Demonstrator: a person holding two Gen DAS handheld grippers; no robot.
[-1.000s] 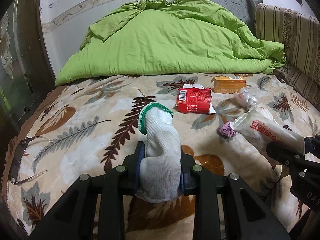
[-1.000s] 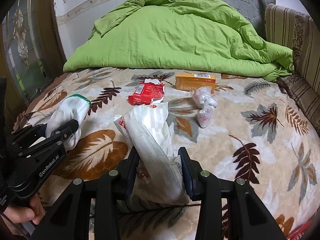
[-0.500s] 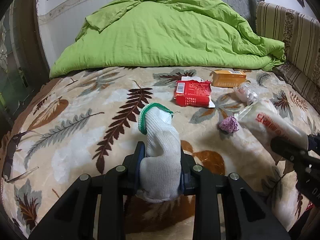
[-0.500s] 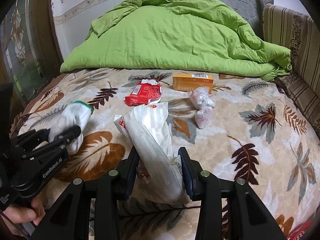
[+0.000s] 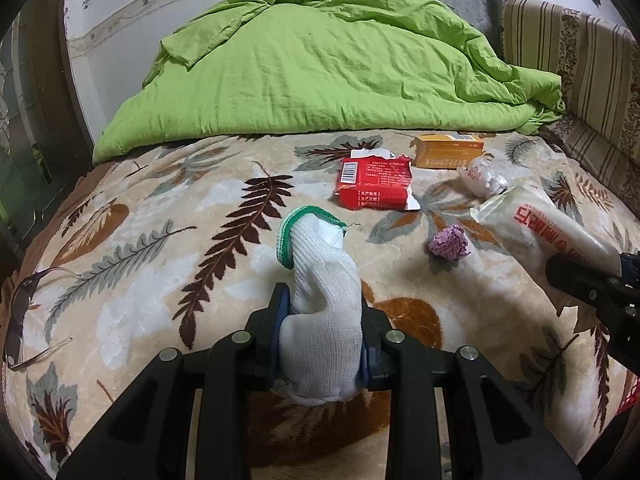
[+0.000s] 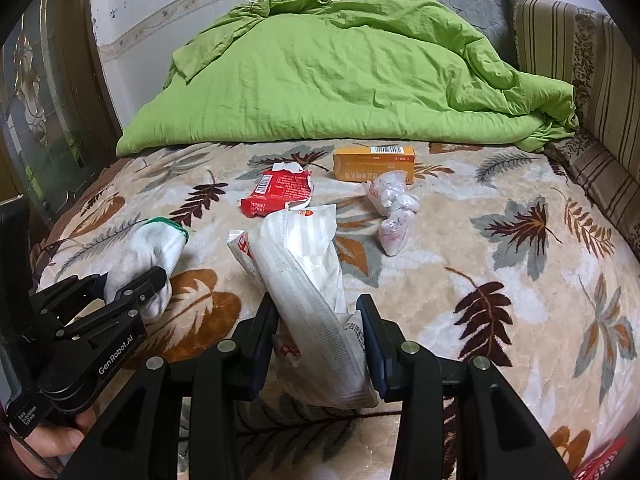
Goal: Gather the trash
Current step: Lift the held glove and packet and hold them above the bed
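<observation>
Pinching a white glove [image 5: 322, 312] at lower centre, the left gripper [image 5: 323, 320] is clenched on it. The right gripper [image 6: 318, 334] grasps a white wrapper [image 6: 308, 276]. On the bed [image 6: 500, 248], mid-frame, lie a red packet [image 6: 278, 194], orange box [image 6: 374, 164] and knotted bags [image 6: 392, 208]; a purple wad [image 5: 449, 243] sits right of centre.

Matte black plastic is forming both handheld grippers, the left gripper [image 5: 322, 320] and the right gripper [image 6: 320, 330] each showing angular, ribbed finger arms studded with round silver screw heads and tipped with dark blue pads [image 6: 375, 344]. White "GenRobot.AI" lettering [image 6: 115, 356] is running along the left unit's side, and bare skin of the left hand [image 6: 52, 438] is showing beneath it.
</observation>
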